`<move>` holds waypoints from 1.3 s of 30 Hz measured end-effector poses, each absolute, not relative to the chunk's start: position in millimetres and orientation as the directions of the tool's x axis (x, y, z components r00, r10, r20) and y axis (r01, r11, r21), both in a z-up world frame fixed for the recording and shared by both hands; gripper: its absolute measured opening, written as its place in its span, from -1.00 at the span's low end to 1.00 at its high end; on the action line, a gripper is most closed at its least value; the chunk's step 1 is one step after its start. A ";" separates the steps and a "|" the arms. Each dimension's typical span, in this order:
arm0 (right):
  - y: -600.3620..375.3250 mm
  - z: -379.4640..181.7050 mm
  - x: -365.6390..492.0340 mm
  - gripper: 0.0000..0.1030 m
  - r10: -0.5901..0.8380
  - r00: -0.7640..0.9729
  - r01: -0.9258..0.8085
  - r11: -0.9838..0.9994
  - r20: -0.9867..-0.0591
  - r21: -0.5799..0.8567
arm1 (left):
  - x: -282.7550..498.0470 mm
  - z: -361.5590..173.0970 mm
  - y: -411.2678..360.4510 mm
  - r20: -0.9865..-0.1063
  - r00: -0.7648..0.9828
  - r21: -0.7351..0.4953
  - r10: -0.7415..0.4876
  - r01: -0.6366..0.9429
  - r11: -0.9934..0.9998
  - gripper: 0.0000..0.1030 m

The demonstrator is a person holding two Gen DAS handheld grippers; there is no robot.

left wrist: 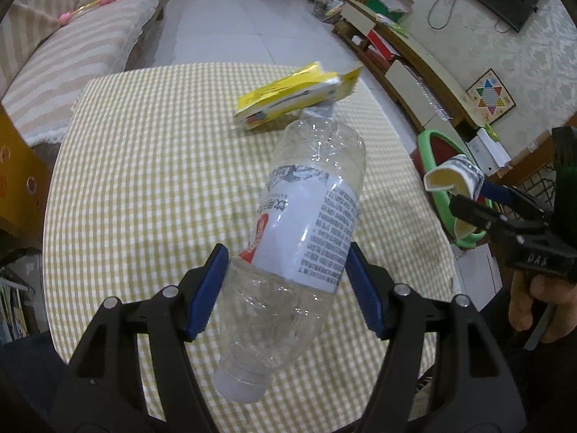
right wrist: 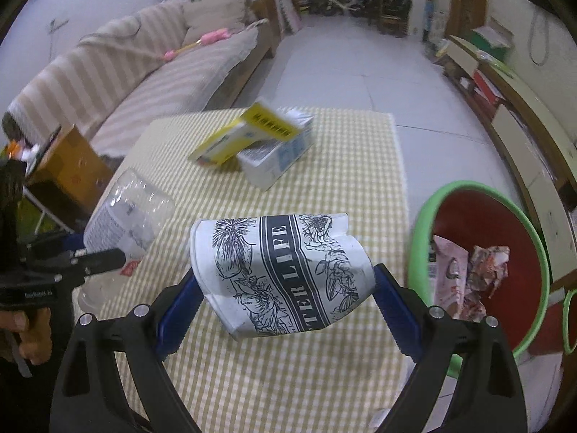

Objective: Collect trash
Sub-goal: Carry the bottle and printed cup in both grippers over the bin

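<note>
Left wrist view: left gripper (left wrist: 286, 290) clamped across bottle (left wrist: 306, 223), blue pads (left wrist: 207, 292) on the clear body just below the label, cap end nearest the camera, base pointing away. Held clear of the table (left wrist: 144, 180). Empty and light by the look of it; thin walls likely to dent and slip under a hard squeeze, so a hold at the ribbed part near the label edge seems soundest.

Right wrist view: right gripper (right wrist: 286, 308) closed on cup (right wrist: 277, 274), a printed paper one already crushed, pads at both sides. Soft, light, no risk of breaking; any flattened fold should do for a grip.

Farther out on the checked table: yellow box (right wrist: 245, 133) leaning on white carton (right wrist: 277, 160), touching, both untouched. Cardboard, light and stiff; probably best taken across the narrow sides.

Beside the table on the right, lower down: bin (right wrist: 468, 189), green rim, red inside, wrappers (right wrist: 468, 270) already in it. Likely next stop for both loads.
</note>
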State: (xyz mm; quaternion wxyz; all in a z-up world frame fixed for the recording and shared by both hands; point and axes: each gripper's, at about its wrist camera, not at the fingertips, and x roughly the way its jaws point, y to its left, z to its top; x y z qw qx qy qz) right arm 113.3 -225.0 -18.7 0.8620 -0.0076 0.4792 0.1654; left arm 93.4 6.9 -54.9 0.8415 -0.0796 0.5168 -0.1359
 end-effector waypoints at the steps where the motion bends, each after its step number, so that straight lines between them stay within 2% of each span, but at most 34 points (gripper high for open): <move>1: -229.5 -15.8 112.6 0.70 0.277 0.494 -0.282 0.948 -0.824 0.149 | 94.2 -52.9 3.6 -0.847 0.430 -0.274 -0.314 0.154 0.949 0.25; 24: -366.5 21.7 121.6 0.70 0.138 0.628 -0.019 0.987 -0.766 0.162 | 146.7 -13.2 -114.3 -0.798 0.411 -0.308 -0.442 0.353 0.884 0.25; 39: -437.7 9.7 137.2 0.70 0.025 0.627 0.139 0.980 -0.778 0.144 | 195.1 8.8 -220.6 -0.755 0.355 -0.375 -0.551 0.454 0.808 0.25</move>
